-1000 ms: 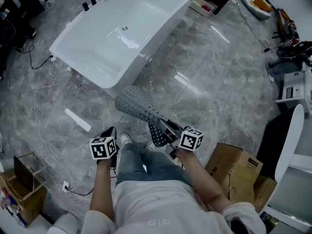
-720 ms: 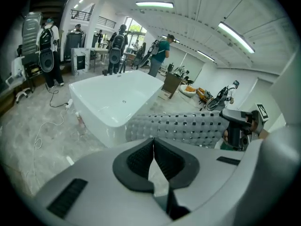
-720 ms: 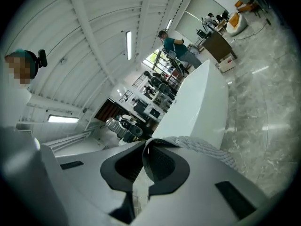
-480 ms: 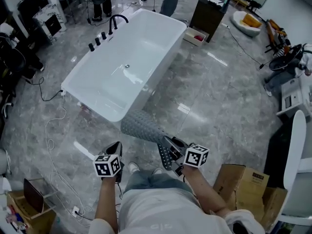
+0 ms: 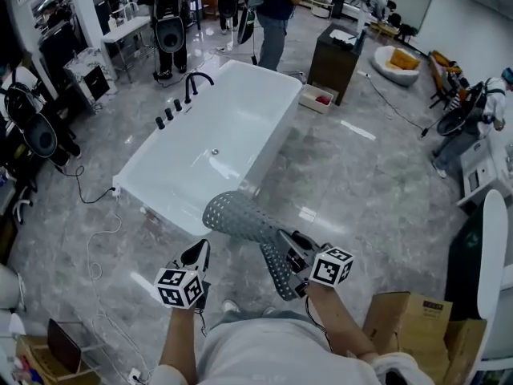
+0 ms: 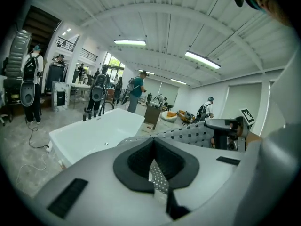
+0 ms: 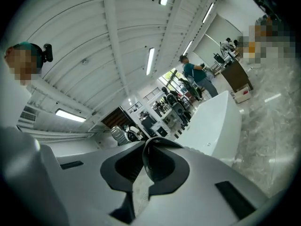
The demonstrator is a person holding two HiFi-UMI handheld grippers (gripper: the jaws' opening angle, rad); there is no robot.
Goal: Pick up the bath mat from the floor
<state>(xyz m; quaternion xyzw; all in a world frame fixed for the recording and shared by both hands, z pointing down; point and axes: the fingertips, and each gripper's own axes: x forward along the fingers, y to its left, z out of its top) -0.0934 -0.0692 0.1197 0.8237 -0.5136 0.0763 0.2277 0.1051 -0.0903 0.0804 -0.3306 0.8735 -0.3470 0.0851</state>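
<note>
Bath mat [image 5: 239,216] hangs off the floor, in the air near the white bathtub [image 5: 232,111]. Left gripper [image 5: 200,251] is pinched on a mat edge, which is hard to see from the head view. Right gripper [image 5: 292,249] is clamped on a mat fold. Cardboard box [image 5: 405,321] is cut off, its inside unseen.

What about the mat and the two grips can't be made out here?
- Head view: how the left gripper holds the bath mat, hidden by its own body.
- Right gripper view: most of the mat, blocked by the right gripper housing; only a curled edge shows.
- Head view: the mat's gripped edge, under the right gripper.
</note>
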